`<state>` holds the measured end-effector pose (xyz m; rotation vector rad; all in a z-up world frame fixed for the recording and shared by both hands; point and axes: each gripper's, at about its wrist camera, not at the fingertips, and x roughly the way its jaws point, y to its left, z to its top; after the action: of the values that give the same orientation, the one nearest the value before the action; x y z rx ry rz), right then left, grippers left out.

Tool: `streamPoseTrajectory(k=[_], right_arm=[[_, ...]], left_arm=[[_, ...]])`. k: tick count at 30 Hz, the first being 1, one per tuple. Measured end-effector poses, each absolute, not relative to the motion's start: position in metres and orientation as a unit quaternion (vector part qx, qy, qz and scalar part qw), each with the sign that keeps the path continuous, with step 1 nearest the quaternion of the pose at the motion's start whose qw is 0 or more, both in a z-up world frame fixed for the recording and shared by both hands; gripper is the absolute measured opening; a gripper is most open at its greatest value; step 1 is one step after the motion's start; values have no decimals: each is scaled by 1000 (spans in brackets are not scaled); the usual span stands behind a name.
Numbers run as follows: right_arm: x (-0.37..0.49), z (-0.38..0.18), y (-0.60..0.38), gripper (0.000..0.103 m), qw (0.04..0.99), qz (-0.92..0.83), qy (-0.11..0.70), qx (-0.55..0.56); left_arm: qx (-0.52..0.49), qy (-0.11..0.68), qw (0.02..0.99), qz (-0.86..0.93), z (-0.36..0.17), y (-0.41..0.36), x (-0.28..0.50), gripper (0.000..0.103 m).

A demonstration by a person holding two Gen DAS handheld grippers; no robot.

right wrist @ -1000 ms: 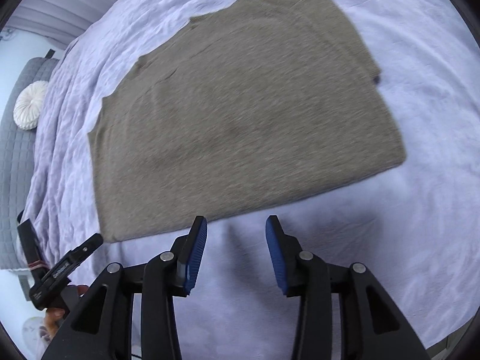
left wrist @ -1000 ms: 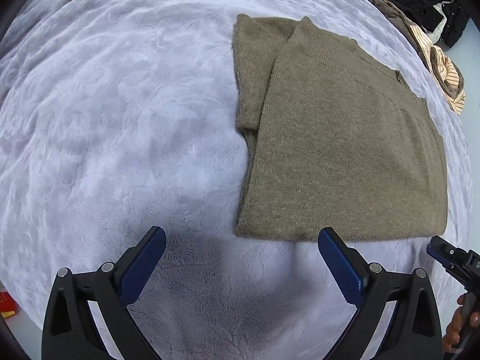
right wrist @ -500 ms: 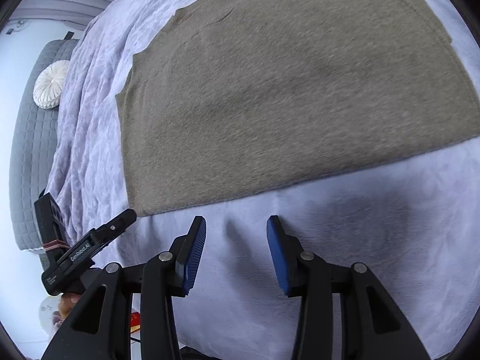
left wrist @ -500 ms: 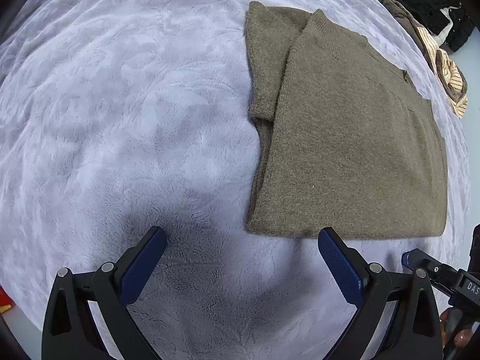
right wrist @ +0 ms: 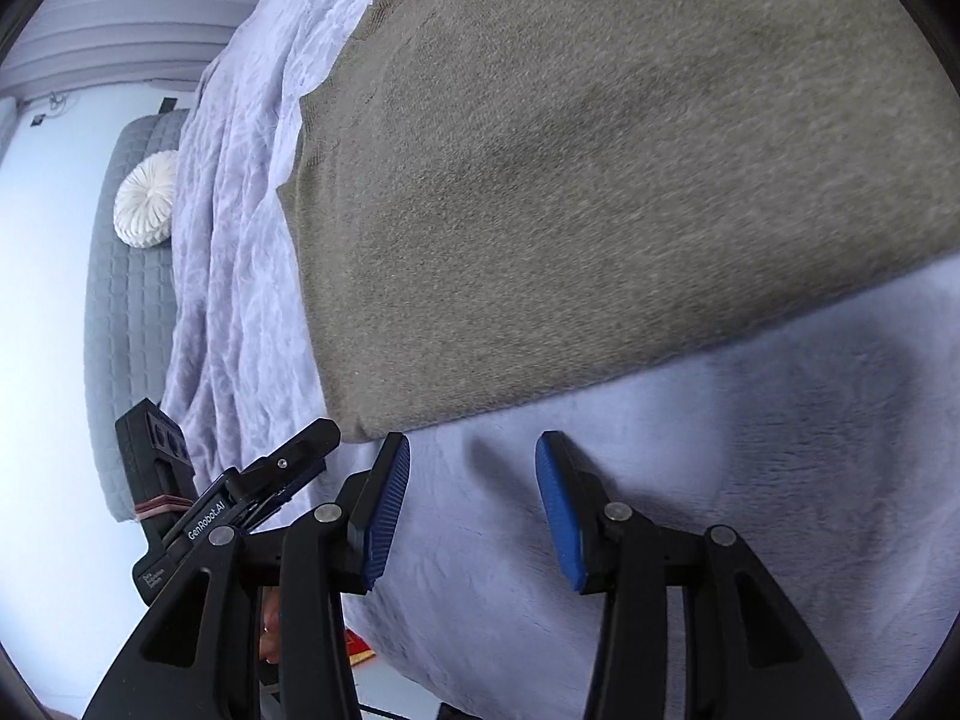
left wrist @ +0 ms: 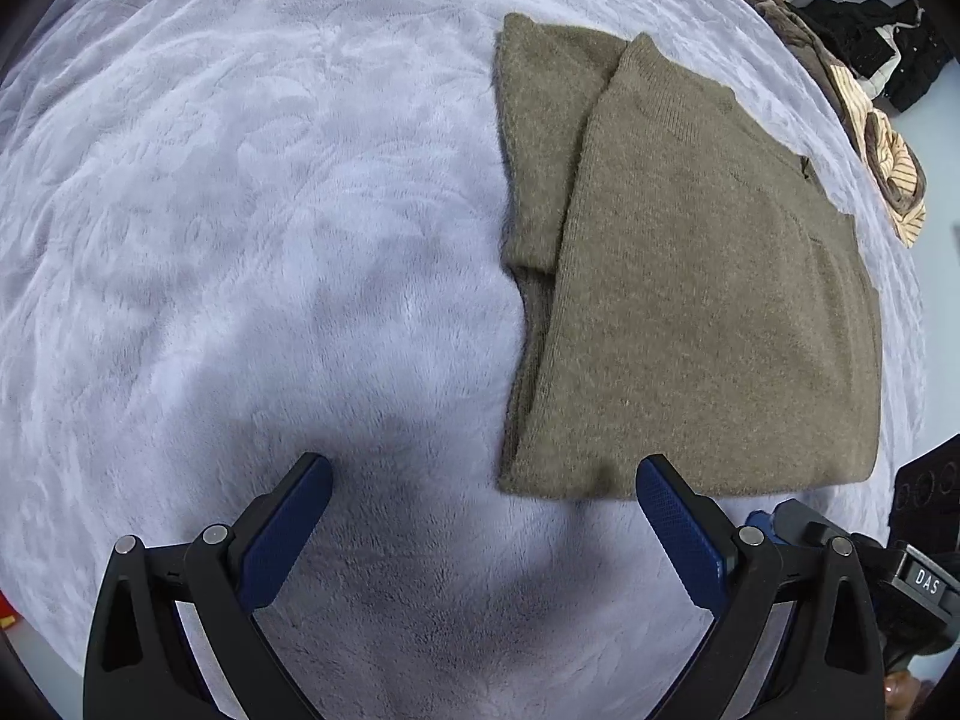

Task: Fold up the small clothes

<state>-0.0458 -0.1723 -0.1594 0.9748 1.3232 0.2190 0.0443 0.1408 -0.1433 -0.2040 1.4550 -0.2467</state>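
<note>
hovering our right gripper (right wrist: 474,450) fingers parted, just opening wider, nothing between, olive sweater (right wrist: 600,180) hem just ahead, left gripper (left wrist: 483,474) spread wide, empty

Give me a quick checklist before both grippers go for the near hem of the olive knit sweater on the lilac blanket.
1. Left gripper empty, jaws wide apart: ok.
2. Right gripper empty, jaws apart and just been opening, nothing between them: ok.
3. Olive knit sweater lying flat, sleeve folded in on its left side: ok.
4. Near hem clear of other items: ok.
5. Left gripper lined up with the hem's left corner: not ok; the corner lies near its right finger, not centred.
6. Right gripper over the hem: cannot tell; the edge sits just ahead of its fingertips.
7. Lilac plush blanket smooth under the sweater: ok.
</note>
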Motion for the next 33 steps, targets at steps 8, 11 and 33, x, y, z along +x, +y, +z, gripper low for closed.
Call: streamPoseTrajectory(k=[8,11,33], right_arm=[[-31,-173,-152,53,663,114,559,485],[-22,-180,-145,53,656,115,549,505],[16,-128,-137,9,679,208,472,523]], left_arm=[[-154,643,737,-141,-136,163,71,101],[-178,643,729,-156,-140,167,81,101],[-338,626,635,-302,-162,111,166,101]])
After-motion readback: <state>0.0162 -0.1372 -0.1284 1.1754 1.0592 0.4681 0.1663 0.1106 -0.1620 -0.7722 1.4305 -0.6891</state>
